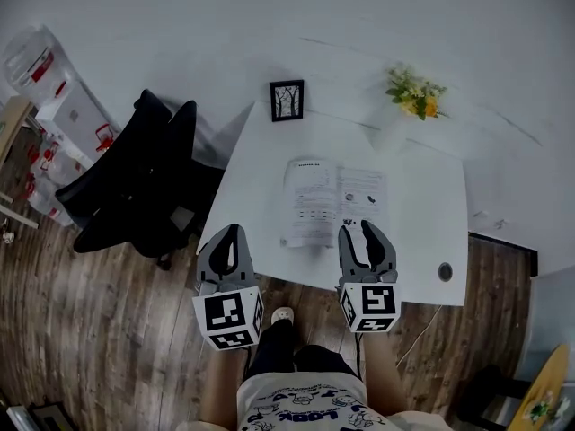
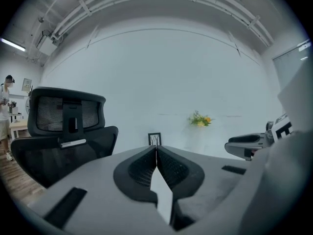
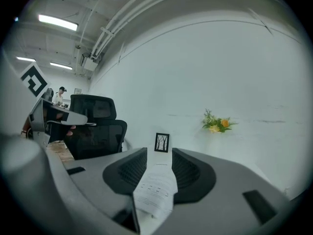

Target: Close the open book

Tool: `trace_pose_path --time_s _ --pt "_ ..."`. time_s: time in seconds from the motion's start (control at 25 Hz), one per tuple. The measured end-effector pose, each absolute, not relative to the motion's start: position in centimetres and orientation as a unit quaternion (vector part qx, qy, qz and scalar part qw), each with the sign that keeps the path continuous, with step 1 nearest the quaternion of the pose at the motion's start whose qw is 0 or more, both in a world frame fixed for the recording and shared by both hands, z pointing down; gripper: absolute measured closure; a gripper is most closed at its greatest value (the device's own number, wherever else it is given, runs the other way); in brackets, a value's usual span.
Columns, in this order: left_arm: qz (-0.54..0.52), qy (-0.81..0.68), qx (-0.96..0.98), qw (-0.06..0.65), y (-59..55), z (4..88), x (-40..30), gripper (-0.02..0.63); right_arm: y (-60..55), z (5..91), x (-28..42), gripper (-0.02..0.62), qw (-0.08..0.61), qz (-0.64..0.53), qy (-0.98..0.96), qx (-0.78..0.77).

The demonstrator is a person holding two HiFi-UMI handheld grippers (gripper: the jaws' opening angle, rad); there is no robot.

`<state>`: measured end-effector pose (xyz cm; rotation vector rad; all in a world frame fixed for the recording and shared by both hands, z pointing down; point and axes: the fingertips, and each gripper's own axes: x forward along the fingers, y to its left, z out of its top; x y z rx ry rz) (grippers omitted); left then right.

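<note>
The open book (image 1: 332, 200) lies flat in the middle of the white table (image 1: 422, 232), its printed pages facing up. My right gripper (image 1: 359, 232) hovers at the book's near edge by the right-hand page, jaws open. In the right gripper view the page (image 3: 156, 190) shows through the gap of the right gripper (image 3: 159, 153), and neither pad presses on it. My left gripper (image 1: 230, 233) is at the table's near left edge, left of the book. Its jaws meet at the tips in the left gripper view (image 2: 156, 148), with nothing between them.
A small black picture frame (image 1: 287, 100) and a vase of yellow flowers (image 1: 415, 92) stand at the table's far side by the wall. A black office chair (image 1: 144, 178) sits left of the table. A small dark round object (image 1: 445, 271) lies near the front right corner.
</note>
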<state>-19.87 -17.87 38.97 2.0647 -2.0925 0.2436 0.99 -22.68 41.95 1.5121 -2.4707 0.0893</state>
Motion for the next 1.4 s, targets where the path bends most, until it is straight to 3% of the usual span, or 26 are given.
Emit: trace_pose_path --time_s 0.8,1.4 --pt "0.132 -0.700 0.682 0.166 -19.1 47.3 -20.8 0.583 -24.0 50.5 -1.9 0.440 0.253 0.006 -0.852 0.458" --pt "0.152 -0.706 0.662 0.203 -17.4 51.0 -19.2 0.583 -21.9 56.7 -2.4 0.433 0.373 -0.103 -0.845 0.369"
